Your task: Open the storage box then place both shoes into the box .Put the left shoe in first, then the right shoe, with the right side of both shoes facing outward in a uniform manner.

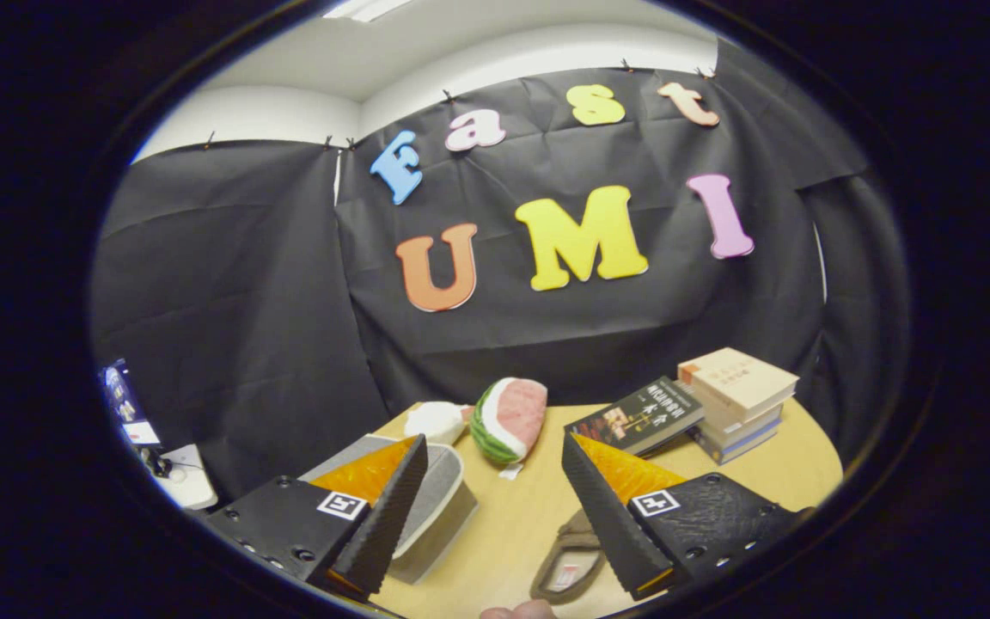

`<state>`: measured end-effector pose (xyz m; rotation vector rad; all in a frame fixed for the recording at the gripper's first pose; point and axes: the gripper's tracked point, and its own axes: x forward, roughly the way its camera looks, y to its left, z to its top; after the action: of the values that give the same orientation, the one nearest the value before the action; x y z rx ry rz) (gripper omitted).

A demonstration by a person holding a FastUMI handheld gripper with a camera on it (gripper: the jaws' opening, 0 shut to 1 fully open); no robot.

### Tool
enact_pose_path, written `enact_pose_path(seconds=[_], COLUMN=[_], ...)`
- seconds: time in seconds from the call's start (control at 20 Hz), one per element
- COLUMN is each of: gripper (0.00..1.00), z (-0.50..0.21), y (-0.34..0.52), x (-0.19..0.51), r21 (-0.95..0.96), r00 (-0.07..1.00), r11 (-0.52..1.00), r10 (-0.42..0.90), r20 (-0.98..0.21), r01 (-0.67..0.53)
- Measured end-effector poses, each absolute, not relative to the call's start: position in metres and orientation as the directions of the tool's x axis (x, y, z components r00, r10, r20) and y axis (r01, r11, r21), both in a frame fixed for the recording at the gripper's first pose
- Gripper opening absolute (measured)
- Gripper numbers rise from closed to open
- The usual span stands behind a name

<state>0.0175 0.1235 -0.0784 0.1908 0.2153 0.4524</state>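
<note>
My gripper [491, 494] is open above the wooden table [512, 516], its two fingers spread wide with nothing between them. Behind the left finger lies a grey storage box [443, 507] with a light rim; the finger hides much of it, so I cannot tell whether its lid is open. A tan shoe [568, 563] with its opening showing lies on the table just inside the right finger, close to me. A fingertip of a person's hand [516, 611] shows in front of the shoe.
A plush watermelon slice [510, 419] and a white soft object [436, 421] lie beyond the fingers. A dark book [637, 417] leans against a stack of books [737, 400] at the far right. The black cloth wall stands close behind the table.
</note>
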Motion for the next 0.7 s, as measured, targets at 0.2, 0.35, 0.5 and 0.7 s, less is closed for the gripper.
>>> enact_pose_path(seconds=[0.2,0.35,0.5,0.7], gripper=[0.96,0.96,0.96,0.96], z=[-0.125,-0.163,-0.193,-0.22], y=[0.171,0.201,0.223,0.244], x=[0.01,0.006,0.009,0.009], r21=[0.32,0.409,0.492,0.591], r00=[0.795,0.727,0.669,0.599], r11=[0.818,0.771,0.729,0.667], r10=[0.558,0.619,0.663,0.719], r20=[-0.238,-0.298,-0.335,-0.352], r01=[-0.478,-0.488,-0.476,-0.453])
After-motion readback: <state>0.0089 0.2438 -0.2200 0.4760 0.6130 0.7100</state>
